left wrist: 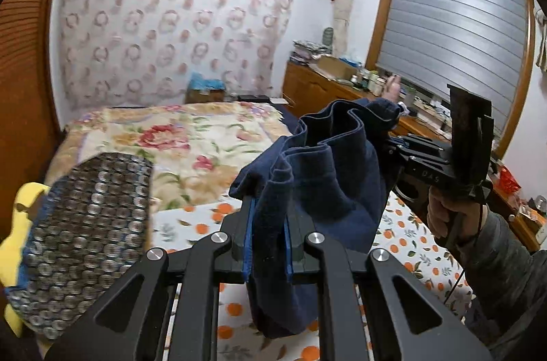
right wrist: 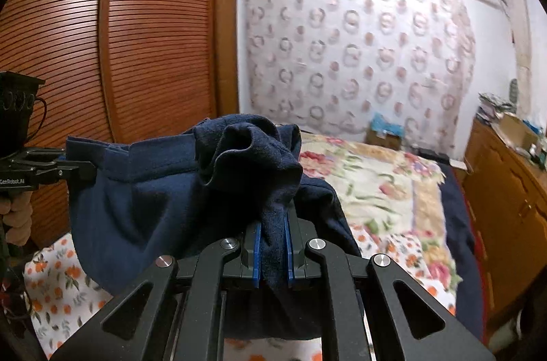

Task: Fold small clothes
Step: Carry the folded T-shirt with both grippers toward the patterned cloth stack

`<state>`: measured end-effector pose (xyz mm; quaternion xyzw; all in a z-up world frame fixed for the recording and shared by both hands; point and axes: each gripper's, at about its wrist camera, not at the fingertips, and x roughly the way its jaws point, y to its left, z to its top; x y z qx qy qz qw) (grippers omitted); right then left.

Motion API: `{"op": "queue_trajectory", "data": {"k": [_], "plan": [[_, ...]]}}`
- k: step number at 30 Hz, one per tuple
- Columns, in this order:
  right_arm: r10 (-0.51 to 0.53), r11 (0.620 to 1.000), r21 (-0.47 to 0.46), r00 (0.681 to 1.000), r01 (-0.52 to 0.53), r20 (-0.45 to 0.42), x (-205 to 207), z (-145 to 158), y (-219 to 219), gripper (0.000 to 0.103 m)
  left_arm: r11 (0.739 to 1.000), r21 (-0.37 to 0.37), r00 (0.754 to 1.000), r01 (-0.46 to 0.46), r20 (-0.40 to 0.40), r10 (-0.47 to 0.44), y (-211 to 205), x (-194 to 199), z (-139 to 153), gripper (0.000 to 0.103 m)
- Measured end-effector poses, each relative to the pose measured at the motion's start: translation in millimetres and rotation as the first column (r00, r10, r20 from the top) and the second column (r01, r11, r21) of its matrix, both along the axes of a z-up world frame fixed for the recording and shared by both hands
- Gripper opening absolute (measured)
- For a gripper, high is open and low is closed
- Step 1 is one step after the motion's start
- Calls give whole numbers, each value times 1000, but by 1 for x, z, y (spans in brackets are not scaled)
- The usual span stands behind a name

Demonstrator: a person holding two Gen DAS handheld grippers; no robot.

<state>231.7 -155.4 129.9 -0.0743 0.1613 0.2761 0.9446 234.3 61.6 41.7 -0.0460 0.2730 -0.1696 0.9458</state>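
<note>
A bed (left wrist: 403, 224) covered by a white sheet printed with small oranges lies below both sets of jaws, and a cream blanket with large pink flowers (left wrist: 191, 149) is spread over the part beyond them. To the left of the jaws stands a tall brown wardrobe with slatted doors (right wrist: 136, 36). Straight ahead, on the far wall, hangs a pale curtain patterned with pink rings (right wrist: 359, 53).

A small dark navy garment of soft knit fabric (right wrist: 143, 207) hangs in the air above the bed, stretched between the two tools. The left gripper (left wrist: 268, 241) has its jaws nearly closed, the blue pads pinching a thick bunch of the navy cloth, which spills out above and below them. The right gripper (right wrist: 273, 255) is likewise nearly closed on another bunched fold of the same garment, with cloth heaped over the jaw tips. In the left wrist view the right tool sits to the right of the jaws, held by a hand (left wrist: 451, 217) in a grey sleeve.

Left of the left jaws lies a cushion covered with a mat of shiny metallic discs (left wrist: 89, 241), with something yellow (left wrist: 17, 224) at its edge.
</note>
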Motion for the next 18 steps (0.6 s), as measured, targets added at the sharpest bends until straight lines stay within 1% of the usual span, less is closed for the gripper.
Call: {"op": "queue_trajectory", "data": {"k": [4,7,10,15,16,18], "plan": [[37,999,-4,999,-37,15,21,1,3,10,999,7,999,-39,20,39,16,-8,6,15],[64,998,-12,997,-63,35,23,6,6,10,998,1,997,-69,35,69,30,-12,8,15],[90,996,-9,995,-90,46,25,10,7,10,993,-27,991,-118,63,119,50,-21,10,15],[155,988,-41,983,-152,94,33,17,39,10,978,-61,975,-200,91,205,89,-31,8,15],[168,985,-48,981,-164,100,35,16,43,10,973,-82,969,-218,101,225,100,-35,6,15],[196,979,-69,974,-190,109,41,18,58,10,966,-93,963,-239,107,249,109,-39,3,15]]}}
